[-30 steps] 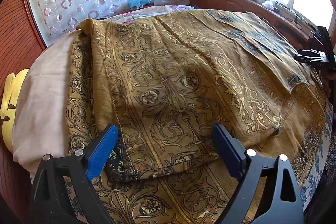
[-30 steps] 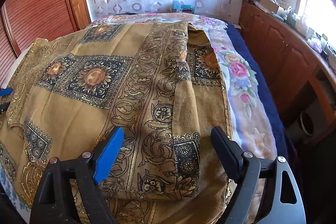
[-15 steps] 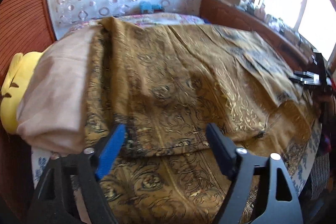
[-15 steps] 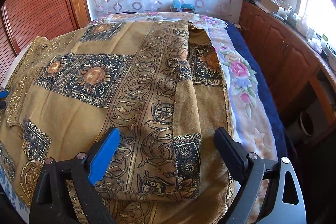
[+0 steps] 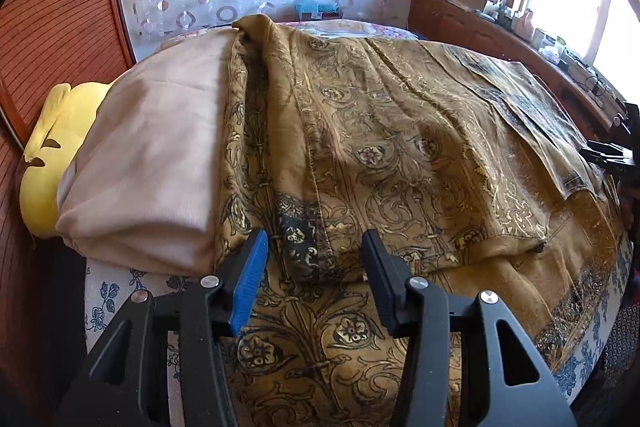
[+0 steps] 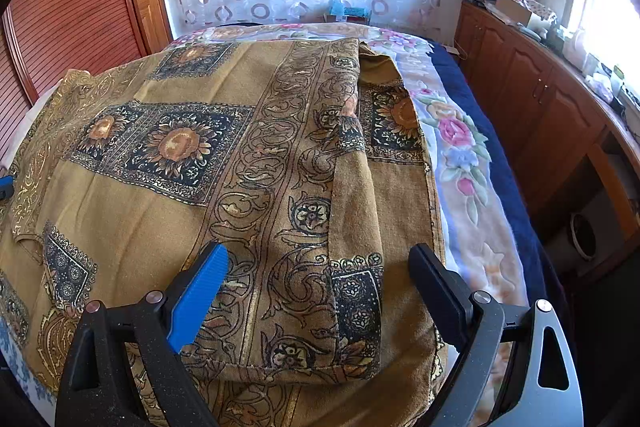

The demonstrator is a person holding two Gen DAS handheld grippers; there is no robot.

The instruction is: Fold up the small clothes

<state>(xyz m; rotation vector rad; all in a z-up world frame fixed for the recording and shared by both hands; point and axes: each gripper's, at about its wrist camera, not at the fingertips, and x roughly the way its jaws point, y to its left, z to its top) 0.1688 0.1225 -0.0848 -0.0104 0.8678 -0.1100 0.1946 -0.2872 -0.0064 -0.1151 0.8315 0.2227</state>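
Observation:
A mustard-brown garment with black and gold scroll and sunflower print [image 5: 400,155] lies spread on the bed, with one layer folded over another. It also fills the right wrist view [image 6: 248,179]. My left gripper [image 5: 314,277] is open, its jaws either side of the folded layer's near left corner, holding nothing. My right gripper [image 6: 318,291] is open wide over the near hem of the folded layer at the garment's right side. The right gripper also shows at the far right edge of the left wrist view [image 5: 612,157].
A folded beige cloth [image 5: 152,163] lies left of the garment, with a yellow plush [image 5: 48,155] beyond it. A floral bedsheet [image 6: 460,155] and blue blanket [image 6: 492,163] lie to the right. Wooden cabinets [image 6: 540,95] run along the window side.
My left gripper has moved left along the garment's near edge and its jaws have narrowed. The beige cloth and plush now show more. My right gripper has barely moved and stays open.

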